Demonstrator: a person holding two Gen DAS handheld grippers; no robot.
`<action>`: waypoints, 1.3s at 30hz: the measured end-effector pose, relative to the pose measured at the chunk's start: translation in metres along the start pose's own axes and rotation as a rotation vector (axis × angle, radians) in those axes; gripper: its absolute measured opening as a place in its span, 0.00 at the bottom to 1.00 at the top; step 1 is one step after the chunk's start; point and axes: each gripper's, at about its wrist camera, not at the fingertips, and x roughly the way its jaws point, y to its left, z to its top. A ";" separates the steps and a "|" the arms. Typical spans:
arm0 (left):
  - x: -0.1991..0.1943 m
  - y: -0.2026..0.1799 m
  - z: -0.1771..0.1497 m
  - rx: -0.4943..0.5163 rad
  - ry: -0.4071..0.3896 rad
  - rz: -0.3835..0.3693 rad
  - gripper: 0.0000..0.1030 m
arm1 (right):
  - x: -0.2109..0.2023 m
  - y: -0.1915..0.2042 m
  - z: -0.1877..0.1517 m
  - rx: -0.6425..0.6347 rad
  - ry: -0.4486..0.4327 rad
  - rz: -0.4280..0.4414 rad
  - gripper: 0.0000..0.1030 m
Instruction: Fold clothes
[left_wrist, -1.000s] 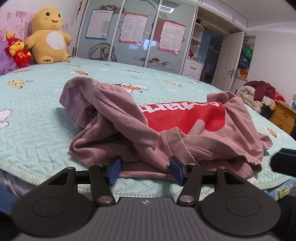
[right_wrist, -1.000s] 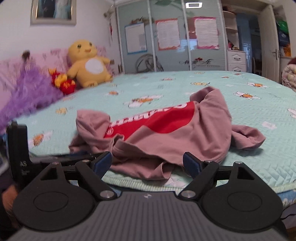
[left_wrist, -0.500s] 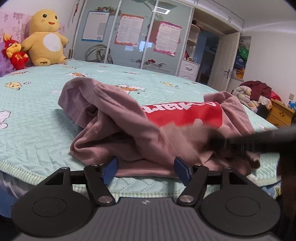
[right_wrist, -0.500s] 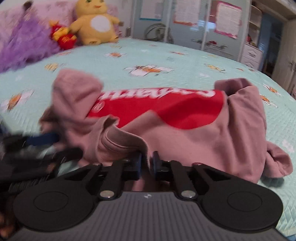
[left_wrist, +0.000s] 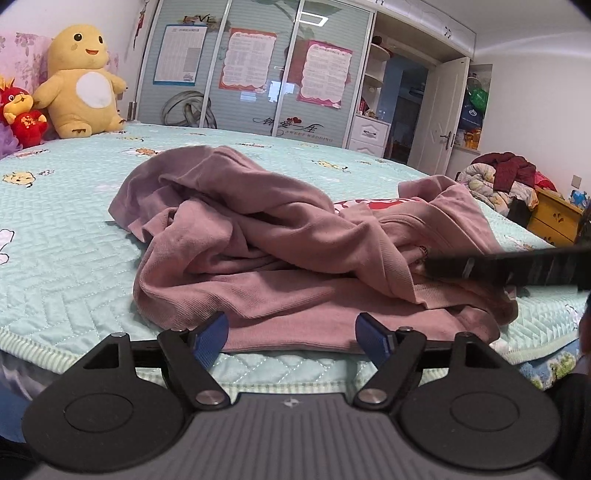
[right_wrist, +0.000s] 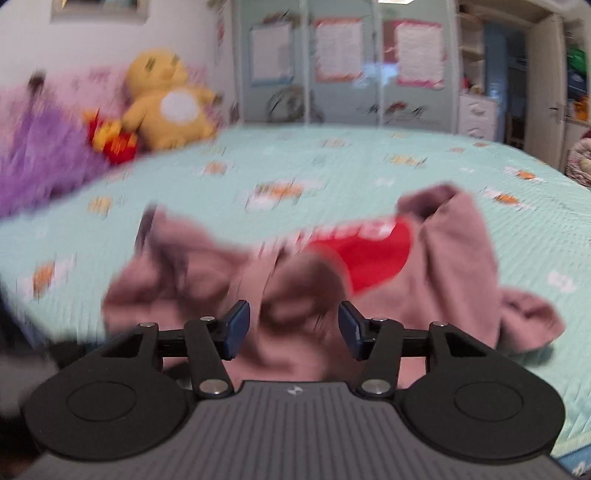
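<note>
Lying in a rumpled heap near the bed's front edge, the pink sweatshirt (left_wrist: 295, 254) sits just ahead of both tongs, its red print (right_wrist: 373, 254) half buried toward the far right. Left tongs (left_wrist: 291, 334) are spread wide w/ nothing between the blue pads, tips right at the nearest hem. Right tongs (right_wrist: 293, 328) are also released, cloth bunched just past the tips; that view is badly blurred, so whether fabric brushes a pad I can't tell. In the left view a dark bar (left_wrist: 517, 267), prob. the other tool, reaches in from the right over the folds.

The garment is not flat, so whatever fold comes wants a single layer, not a bunch: take the hem edge only, one tong per side, well apart, pull evenly, keep the cloth low over the quilt (left_wrist: 74, 229) so it spreads w/o twisting.
</note>
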 end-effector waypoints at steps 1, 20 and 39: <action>0.000 0.000 0.000 0.003 0.000 0.001 0.77 | 0.002 0.005 -0.004 -0.012 0.018 0.003 0.52; 0.000 -0.003 -0.003 0.046 0.002 -0.006 0.80 | 0.029 0.034 0.022 0.046 0.155 0.471 0.09; 0.002 -0.008 -0.005 0.075 0.001 0.014 0.81 | -0.018 -0.092 -0.049 0.524 0.099 0.234 0.54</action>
